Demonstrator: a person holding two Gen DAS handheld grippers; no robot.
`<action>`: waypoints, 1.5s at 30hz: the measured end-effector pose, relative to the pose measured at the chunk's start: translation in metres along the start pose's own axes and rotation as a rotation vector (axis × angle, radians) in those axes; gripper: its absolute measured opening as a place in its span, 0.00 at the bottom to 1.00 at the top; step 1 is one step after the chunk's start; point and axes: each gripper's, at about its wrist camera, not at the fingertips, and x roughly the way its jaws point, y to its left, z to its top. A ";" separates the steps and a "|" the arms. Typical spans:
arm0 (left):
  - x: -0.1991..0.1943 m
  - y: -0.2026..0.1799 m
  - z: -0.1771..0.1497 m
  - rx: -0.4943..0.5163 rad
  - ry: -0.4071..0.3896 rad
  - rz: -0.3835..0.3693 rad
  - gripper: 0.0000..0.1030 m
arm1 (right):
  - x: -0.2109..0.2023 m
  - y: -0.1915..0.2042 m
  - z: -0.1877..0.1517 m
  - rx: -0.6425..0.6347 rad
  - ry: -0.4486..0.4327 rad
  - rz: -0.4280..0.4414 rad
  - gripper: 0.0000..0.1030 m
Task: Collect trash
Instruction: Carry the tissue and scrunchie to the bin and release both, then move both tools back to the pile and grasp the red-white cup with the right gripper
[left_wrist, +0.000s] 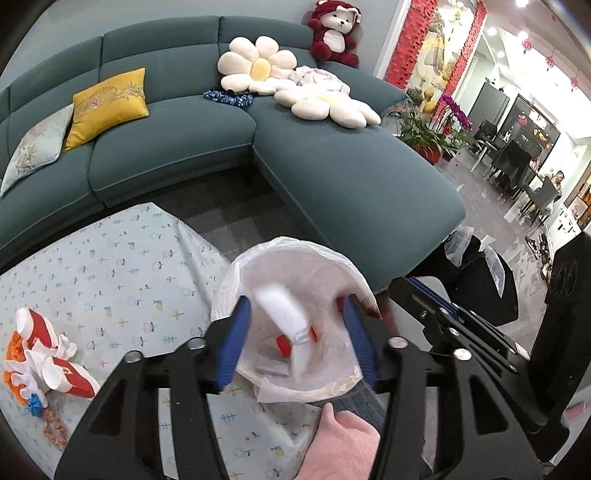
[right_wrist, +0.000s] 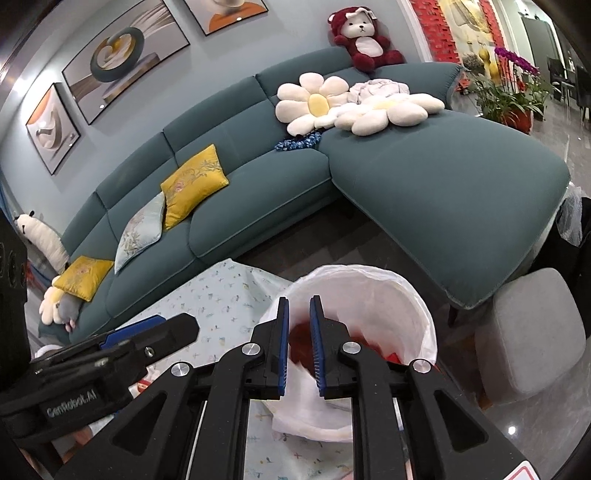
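Living room, teal sofa (left_wrist: 177, 155) behind a lined bin (left_wrist: 295, 254).
Left gripper (left_wrist: 295, 343) gapes empty; a white tube (left_wrist: 280, 310) falls binward. Right gripper (right_wrist: 299, 345) nearly closed, empty. Cups (left_wrist: 48, 354) remain on the surface (left_wrist: 110, 266).

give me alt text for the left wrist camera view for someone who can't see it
The left tool hangs open over a white-lined trash bin, and a blurred white bottle sits between its blue fingers, above red and white scraps in the bin. Red and white cups lie on the floral cloth to the left, with a teal sofa behind.
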 end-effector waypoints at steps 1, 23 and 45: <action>-0.001 0.000 -0.001 0.001 -0.003 0.005 0.54 | 0.000 0.002 0.000 -0.005 0.000 -0.004 0.14; -0.070 0.099 -0.037 -0.196 -0.067 0.131 0.62 | -0.016 0.093 -0.024 -0.164 0.006 0.033 0.48; -0.117 0.251 -0.142 -0.447 0.000 0.361 0.75 | 0.018 0.216 -0.104 -0.362 0.164 0.132 0.55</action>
